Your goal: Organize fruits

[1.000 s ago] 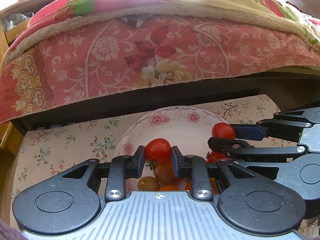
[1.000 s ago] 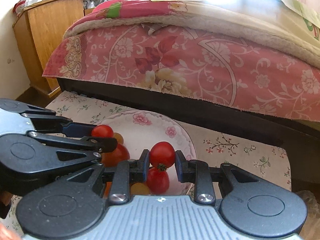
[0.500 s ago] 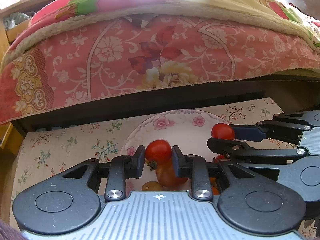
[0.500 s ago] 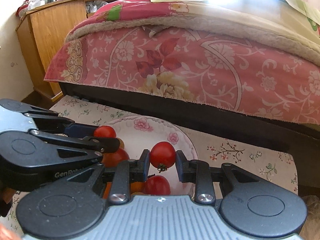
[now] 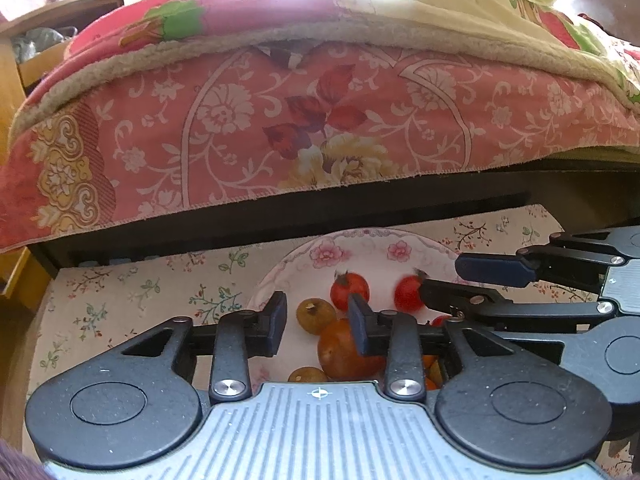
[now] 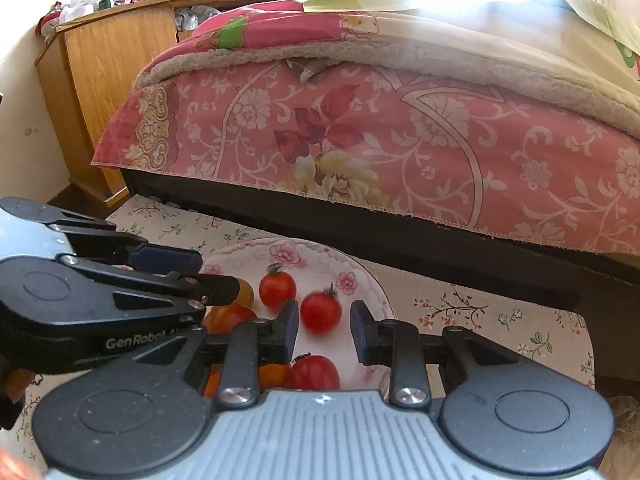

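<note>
1. The bed (image 5: 320, 120), under a pink quilt, fills the background. It takes no part in the task. Glare washes out its top.
2. A low table with a flowered cloth (image 5: 120, 292) stands just before the bed and carries the plate. Its near edge is hidden by the grippers.
3. The plate (image 5: 360, 240) sits mid-cloth and is where the fruit is gathered. Its near half is covered by both tools.
4. The left gripper (image 5: 318, 320) hangs over the plate's left part, pointing down at it. Its jaws are opening and the pads press on nothing. The brown fruit seen between them lies on the plate below.
5. The right gripper (image 6: 325, 310) hangs over the plate's right part, likewise pointing down. Its jaws stand apart, with a gap showing on either side of the tomato between them, so it grips nothing.
6. The big tomato (image 5: 344, 354), orange-red, lies at the near side, half hidden behind the left gripper's pad and body.
7. The blurred tomato (image 6: 321, 312) appears between the right pads. The smear suggests it is moving, so I cannot tell whether it touches the plate.
8. The red tomato (image 5: 349, 290) rests on the plate beside it, stem up, its lower edge cut by a left pad.
9. The brown fruit (image 5: 315, 316) is too dull to identify. More orange pieces beneath the tools are mostly hidden.
</note>
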Motion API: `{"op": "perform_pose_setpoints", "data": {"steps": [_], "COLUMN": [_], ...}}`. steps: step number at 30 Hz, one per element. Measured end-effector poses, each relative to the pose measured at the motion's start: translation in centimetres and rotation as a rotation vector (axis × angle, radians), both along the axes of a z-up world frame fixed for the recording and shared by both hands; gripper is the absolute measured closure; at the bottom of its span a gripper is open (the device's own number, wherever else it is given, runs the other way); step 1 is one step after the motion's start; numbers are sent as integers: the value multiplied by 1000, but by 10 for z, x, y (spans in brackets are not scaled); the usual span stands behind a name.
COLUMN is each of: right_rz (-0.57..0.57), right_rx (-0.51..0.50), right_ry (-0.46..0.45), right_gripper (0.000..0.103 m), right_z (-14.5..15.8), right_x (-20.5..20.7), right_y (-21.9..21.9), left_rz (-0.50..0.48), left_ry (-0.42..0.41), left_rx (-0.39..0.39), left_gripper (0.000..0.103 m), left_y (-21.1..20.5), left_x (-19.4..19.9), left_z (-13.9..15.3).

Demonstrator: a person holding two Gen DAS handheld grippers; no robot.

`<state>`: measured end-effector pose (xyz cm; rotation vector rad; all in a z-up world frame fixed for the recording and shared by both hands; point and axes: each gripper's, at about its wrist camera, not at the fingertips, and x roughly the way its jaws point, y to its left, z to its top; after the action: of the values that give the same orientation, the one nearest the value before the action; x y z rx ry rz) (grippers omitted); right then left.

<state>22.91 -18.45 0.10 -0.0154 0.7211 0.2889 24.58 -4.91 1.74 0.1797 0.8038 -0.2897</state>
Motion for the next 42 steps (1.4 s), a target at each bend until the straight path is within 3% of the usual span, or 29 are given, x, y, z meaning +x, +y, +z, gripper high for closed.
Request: {"op": "perform_pose_setpoints", "data": {"steps": [7, 22, 27, 32, 38, 42], "right_rz": [-29, -119, -138, -131, -131, -141], "right_rx": [-26, -14, -9, -13, -17, -10], "right_ry": [19, 21, 20, 11, -2, 0], "right_gripper": [71, 70, 69, 65, 65, 65], "right_z": [3, 28, 34, 40, 45, 45], "right_x": [-12, -51, -73, -95, -118, -132], "right_y": [-2, -10, -12, -9, -5, -6], "left_rz": [25, 76, 98, 113, 117, 115], "left_ry": [-21, -99, -127, -151, -183, -175], "left_rx": [9, 27, 58, 90, 150, 128], "left_gripper": [52, 17, 13, 3, 0, 0], "left_y": [6, 16, 19, 20, 18, 22], "left_x": [-12, -59, -77, -96, -120, -133], "left_z": [8, 30, 32, 32, 32, 32]}}
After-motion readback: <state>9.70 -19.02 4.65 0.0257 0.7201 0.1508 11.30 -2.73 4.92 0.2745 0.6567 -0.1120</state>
